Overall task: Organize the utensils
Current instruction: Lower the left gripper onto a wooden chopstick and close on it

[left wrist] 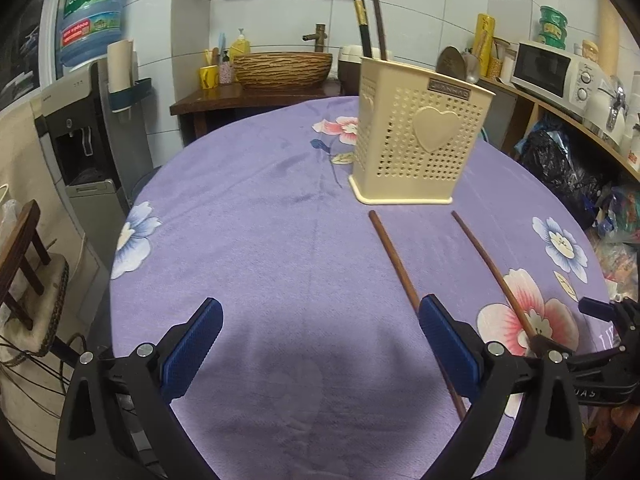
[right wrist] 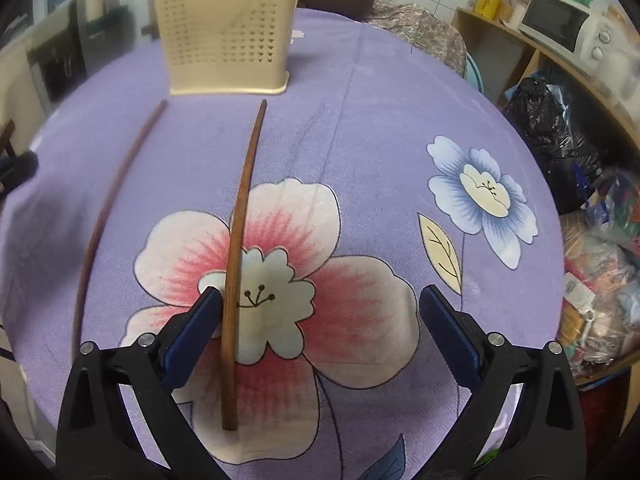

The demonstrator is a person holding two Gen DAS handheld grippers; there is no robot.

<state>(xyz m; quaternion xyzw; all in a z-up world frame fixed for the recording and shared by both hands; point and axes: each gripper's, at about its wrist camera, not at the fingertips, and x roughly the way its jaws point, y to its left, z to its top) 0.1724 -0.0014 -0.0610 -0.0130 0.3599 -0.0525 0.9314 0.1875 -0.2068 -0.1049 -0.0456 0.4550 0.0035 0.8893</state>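
My right claw (right wrist: 320,320) gapes wide around the near chopstick (right wrist: 244,208) lying on the purple cloth (right wrist: 360,120), and closing off-centre could roll it away from the holder (right wrist: 224,32).

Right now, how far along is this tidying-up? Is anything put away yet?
Barely started, it seems. Both chopsticks lie on the purple cloth in front of the cream holder; I can't see inside it. In hand: the right gripper is open around the right chopstick, not yet clamped. The left gripper is open beside the left chopstick. Left to do: lift both into the holder.
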